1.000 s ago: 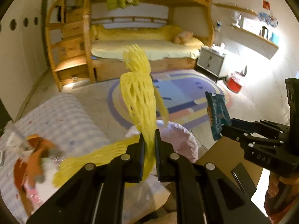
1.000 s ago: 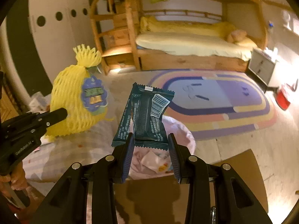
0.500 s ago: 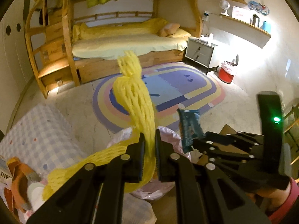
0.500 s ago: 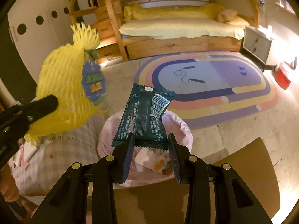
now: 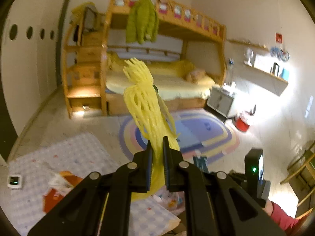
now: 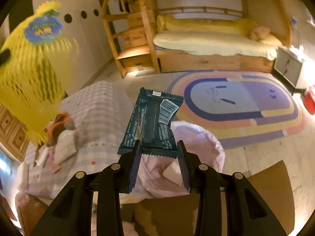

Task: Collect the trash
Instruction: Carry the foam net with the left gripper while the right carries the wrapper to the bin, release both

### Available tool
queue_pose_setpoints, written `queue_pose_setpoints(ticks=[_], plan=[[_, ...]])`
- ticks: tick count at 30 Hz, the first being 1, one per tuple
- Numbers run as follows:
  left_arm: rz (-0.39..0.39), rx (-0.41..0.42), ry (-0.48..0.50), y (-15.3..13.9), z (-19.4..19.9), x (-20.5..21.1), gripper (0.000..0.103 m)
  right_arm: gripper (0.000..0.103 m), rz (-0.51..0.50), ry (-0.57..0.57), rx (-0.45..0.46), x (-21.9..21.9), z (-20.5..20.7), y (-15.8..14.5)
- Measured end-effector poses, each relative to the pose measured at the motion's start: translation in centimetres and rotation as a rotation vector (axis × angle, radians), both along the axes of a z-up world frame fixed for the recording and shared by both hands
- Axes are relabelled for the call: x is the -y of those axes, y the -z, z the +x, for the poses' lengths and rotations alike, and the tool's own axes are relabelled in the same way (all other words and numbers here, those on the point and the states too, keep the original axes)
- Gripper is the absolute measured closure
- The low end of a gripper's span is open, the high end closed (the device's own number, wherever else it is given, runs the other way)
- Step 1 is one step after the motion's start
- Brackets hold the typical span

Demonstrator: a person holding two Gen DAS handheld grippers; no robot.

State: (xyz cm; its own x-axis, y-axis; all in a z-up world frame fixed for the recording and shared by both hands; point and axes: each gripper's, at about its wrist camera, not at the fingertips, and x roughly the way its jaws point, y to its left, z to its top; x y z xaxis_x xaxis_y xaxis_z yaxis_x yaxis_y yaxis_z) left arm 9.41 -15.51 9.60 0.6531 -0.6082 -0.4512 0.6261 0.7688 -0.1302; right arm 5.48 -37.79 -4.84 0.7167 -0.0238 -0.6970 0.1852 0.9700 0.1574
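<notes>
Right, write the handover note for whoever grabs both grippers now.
Left hand-held gripper: shut on the yellow foam net, held up in the air.
Right hand-held gripper: shut on the dark green wrapper, above the pink trash bag.
Done: both pieces picked up.
Left: drop both into the bag, then clear the litter on the checkered cloth.

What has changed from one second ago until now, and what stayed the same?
The left gripper has lifted the yellow foam net: in the right wrist view it rose from beside the wrapper to the upper left corner. The right gripper still grips the dark green wrapper above the pink bag.
</notes>
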Motion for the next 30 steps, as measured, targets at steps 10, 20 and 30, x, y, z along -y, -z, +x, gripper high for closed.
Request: queue_pose_setpoints(ticks=[10, 20, 30], plan=[[-0.071, 0.005, 0.064, -1.8, -1.5, -1.1, 0.095, 0.066, -0.037, 0.011, 0.037, -0.9, -1.5, -2.3], [-0.004, -0.114, 0.249, 6.1, -0.2, 10.6, 0.095, 0.065, -0.08, 0.151, -0.02, 4.0, -3.5, -0.8], [0.119, -0.186, 0.236, 13.9, 3.1, 16.9, 0.073, 0.065, -0.046, 0.173, -0.078, 7.2, -1.7, 2.9]])
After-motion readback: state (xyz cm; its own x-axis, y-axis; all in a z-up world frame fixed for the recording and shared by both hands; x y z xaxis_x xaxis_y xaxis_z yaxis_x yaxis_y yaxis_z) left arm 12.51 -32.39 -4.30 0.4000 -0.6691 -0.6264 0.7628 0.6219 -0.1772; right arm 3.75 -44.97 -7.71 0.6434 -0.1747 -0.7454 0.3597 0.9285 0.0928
